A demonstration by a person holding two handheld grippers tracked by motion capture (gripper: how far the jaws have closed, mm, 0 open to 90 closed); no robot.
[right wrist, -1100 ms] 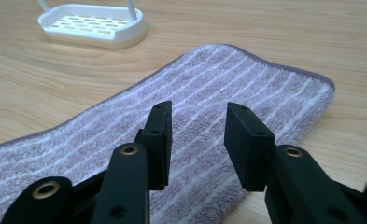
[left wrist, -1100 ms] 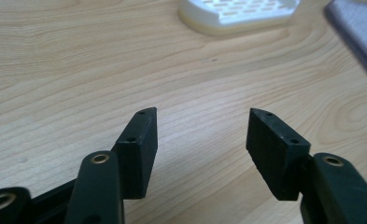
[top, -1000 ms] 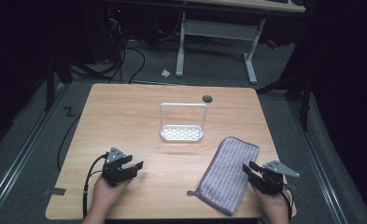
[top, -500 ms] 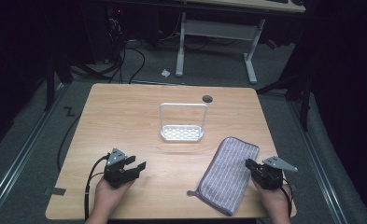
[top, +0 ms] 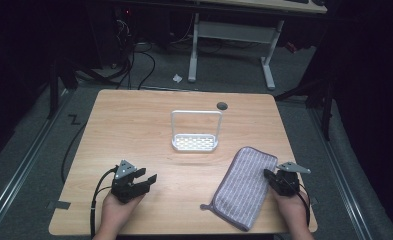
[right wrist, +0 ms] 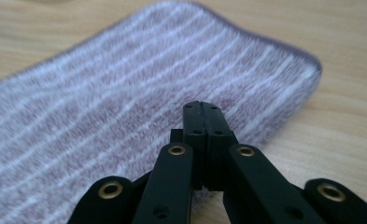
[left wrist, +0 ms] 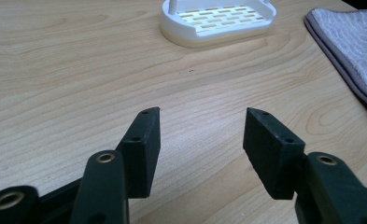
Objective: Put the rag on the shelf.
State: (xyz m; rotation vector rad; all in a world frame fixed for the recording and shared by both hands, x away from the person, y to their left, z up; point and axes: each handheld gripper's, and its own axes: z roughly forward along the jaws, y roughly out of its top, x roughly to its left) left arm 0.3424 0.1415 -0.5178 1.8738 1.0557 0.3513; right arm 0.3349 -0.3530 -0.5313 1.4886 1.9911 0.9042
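Note:
A purple-grey striped towel [top: 244,185] lies flat on the front right of the wooden table [top: 134,125]; in the left gripper view the towel [left wrist: 354,42] lies at the right edge. My right gripper [top: 270,175] sits at the towel's right edge. In the right gripper view it [right wrist: 202,106] is shut, jaws pressed together just over the towel [right wrist: 125,93], with nothing seen between them. My left gripper [top: 146,176] rests at the front left, open and holding nothing. The left gripper view shows its jaws wide apart [left wrist: 202,126] above bare wood.
A small white slotted rack [top: 195,142] with a tall hoop handle stands mid-table; the left gripper view has the rack [left wrist: 218,21] ahead. A round cable hole [top: 222,105] is near the far edge. Beyond the table are a desk frame and floor cables.
My right gripper has shifted slightly forward and left, up to the towel's right edge. The left gripper has barely moved.

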